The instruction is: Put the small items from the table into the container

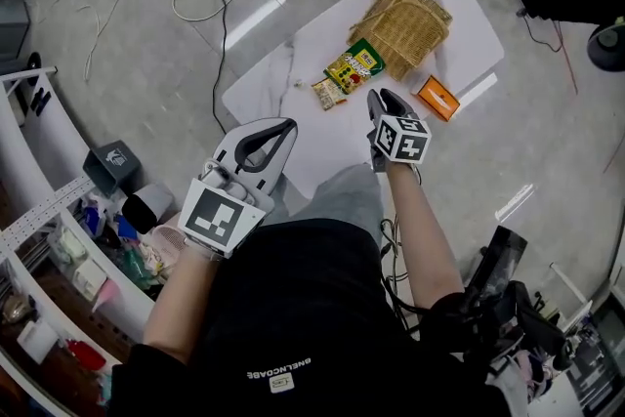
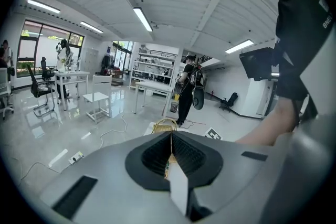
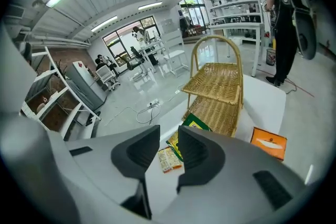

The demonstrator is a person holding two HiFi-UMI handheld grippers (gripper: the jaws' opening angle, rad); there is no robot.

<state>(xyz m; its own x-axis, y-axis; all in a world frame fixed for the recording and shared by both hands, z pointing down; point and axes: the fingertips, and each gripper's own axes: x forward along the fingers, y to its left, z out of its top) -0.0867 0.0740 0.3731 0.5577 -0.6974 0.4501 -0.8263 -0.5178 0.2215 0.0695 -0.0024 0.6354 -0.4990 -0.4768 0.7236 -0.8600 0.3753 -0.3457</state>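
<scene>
On the white bench (image 1: pixel 469 34), a green packet (image 1: pixel 355 65) lies against the wicker basket (image 1: pixel 405 24). A small packet (image 1: pixel 329 94) sits just beside it, and an orange box (image 1: pixel 437 98) lies apart. The right hand-held gripper (image 3: pixel 168 136) points at the packets, jaws spread, gripping nothing. The left hand-held gripper (image 1: pixel 281 126) is pressed together, empty.

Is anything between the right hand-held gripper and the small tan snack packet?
Nothing visible. The right hand-held gripper, jaws apart and empty, faces the small tan snack packet across bare white table; the green snack packet lies beyond.
</scene>
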